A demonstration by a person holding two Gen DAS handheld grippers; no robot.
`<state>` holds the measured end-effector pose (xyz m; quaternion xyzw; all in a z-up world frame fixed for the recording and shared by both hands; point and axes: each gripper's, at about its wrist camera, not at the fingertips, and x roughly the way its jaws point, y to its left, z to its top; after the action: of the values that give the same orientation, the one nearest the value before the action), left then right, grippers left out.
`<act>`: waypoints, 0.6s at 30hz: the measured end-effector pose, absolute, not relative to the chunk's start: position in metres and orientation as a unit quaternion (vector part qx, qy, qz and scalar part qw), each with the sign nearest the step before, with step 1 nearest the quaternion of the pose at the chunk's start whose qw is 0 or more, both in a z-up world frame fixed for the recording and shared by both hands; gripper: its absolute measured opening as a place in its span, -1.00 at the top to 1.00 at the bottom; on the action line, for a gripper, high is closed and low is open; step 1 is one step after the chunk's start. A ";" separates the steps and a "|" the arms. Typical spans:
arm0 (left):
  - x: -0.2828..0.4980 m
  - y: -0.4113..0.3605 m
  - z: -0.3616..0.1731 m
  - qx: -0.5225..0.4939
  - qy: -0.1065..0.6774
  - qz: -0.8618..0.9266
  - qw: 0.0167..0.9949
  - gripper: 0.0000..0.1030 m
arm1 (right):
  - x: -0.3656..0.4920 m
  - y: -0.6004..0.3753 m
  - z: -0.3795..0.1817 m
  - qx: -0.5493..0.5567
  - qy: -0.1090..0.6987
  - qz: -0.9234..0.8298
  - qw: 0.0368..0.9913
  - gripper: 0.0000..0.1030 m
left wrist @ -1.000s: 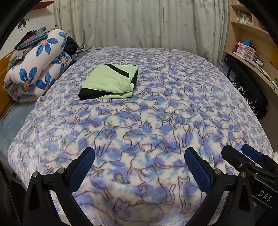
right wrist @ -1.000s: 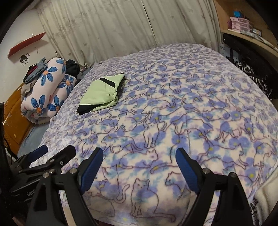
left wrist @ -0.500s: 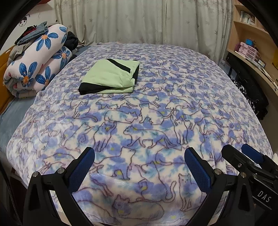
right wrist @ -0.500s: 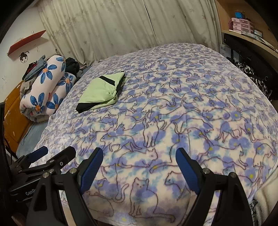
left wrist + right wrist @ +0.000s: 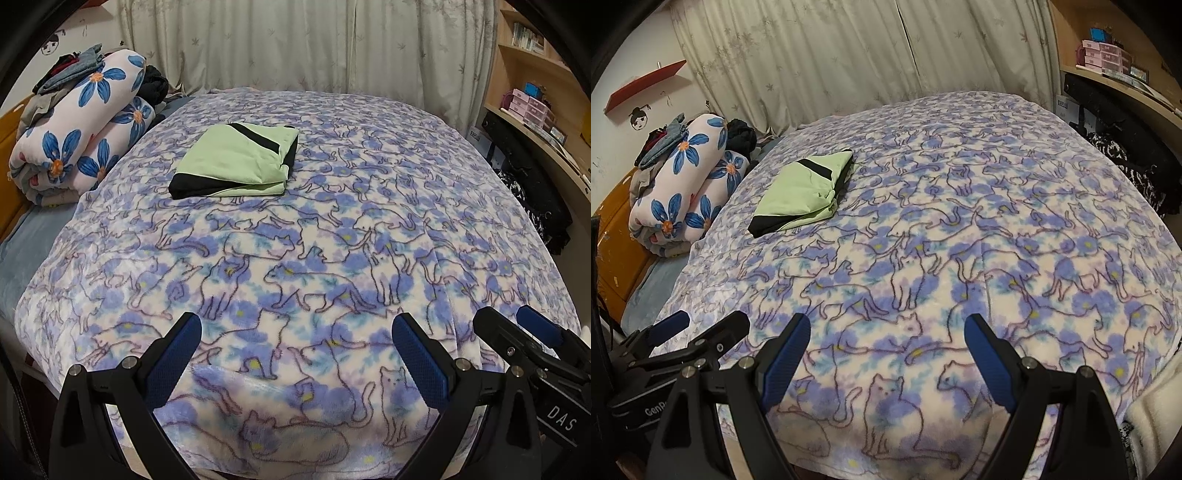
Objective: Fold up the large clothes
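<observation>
Curtained bedroom, bed covered by a cat-print blanket that runs to every edge. At the bed's left edge you have one rolled floral quilt with a few loose clothes heaped on top. Toward the far-left part of the blanket lies one folded garment, green with black trim, flat and well apart from both claws. On the right, wall shelves carry small boxes, too small to count.

Your left gripper hangs over the near edge, jaws spread wide, nothing between them. Your right gripper sits just beside it, also spread wide and empty.

Risks, as I judge them: the garment already looks folded, so if you reach in and pinch only its top layer, you peel the stack open. A low approach could snag the fleece blanket and drag it, shifting the garment toward the left edge. The two grippers are close; crossing paths could knock them together.

Count: one garment, one quilt roll, one blanket, two grippers.
</observation>
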<state>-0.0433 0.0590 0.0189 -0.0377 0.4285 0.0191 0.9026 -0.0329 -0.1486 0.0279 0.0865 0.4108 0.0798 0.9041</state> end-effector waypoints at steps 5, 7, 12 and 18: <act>-0.043 0.062 0.019 -0.038 0.430 0.019 0.902 -0.98 | -0.032 -0.148 0.028 0.086 0.411 0.080 0.904 -0.66; -0.043 0.063 0.020 -0.038 0.432 0.020 0.901 -0.98 | -0.033 -0.148 0.028 0.084 0.411 0.080 0.904 -0.66; -0.043 0.066 0.022 -0.040 0.433 0.020 0.900 -0.98 | -0.033 -0.144 0.028 0.087 0.411 0.078 0.904 -0.66; -0.044 0.068 0.022 -0.039 0.431 0.019 0.901 -0.98 | -0.033 -0.145 0.027 0.088 0.410 0.077 0.905 -0.66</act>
<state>-0.0435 0.0676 0.0221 -0.0387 0.4310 0.0193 0.9013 -0.0328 -0.1449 0.0269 0.0879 0.4100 0.0772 0.9046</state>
